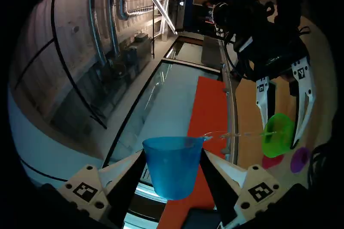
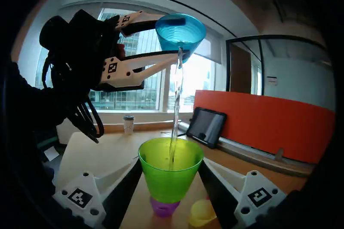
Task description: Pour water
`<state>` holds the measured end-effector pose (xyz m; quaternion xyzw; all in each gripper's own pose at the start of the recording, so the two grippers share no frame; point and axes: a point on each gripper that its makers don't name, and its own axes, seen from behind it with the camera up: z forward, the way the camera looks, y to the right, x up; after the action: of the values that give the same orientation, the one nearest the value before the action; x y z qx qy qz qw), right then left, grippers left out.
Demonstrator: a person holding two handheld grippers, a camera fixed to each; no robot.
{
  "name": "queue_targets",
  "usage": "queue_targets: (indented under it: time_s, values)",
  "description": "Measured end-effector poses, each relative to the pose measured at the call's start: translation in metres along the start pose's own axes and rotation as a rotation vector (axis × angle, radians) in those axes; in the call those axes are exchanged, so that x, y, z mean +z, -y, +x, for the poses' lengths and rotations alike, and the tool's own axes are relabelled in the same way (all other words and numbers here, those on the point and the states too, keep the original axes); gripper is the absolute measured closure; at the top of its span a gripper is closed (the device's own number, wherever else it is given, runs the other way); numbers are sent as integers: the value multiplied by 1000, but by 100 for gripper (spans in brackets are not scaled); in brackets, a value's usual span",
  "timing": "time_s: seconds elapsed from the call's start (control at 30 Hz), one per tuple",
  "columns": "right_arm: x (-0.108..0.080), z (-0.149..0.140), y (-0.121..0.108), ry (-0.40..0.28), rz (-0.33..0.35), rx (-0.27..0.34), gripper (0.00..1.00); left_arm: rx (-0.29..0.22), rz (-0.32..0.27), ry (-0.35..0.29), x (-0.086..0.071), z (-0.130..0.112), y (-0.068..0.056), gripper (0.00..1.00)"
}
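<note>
Pour in progress: left hand-held gripper (image 1: 173,156) pinching blue cup (image 1: 173,173), tipped high above the table (image 2: 107,151); thin water stream (image 2: 175,100) falls from its rim into green cup (image 2: 170,177), upright, pinched by right hand-held gripper (image 2: 170,160). Just below it on the table: purple cup (image 2: 164,208), yellow cup (image 2: 201,214)
</note>
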<state>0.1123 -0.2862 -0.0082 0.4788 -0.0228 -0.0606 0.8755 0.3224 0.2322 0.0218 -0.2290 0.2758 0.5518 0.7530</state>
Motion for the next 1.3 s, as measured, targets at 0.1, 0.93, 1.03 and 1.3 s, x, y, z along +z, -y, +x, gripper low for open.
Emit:
queue_targets:
  time_s: [0.1, 0.93, 1.03, 1.3]
  values:
    - [0, 0, 1, -2, 0, 0, 11, 20, -1, 0, 2, 1, -1, 15]
    - [4, 3, 1, -9, -9, 0, 11, 194, 18, -3, 4, 5, 3, 15]
    - [4, 3, 0, -11, -10, 1, 11, 222, 18, -5, 5, 7, 3, 15]
    - [6, 2, -2, -12, -14, 5, 11, 289, 25, -19, 2, 14, -1, 15]
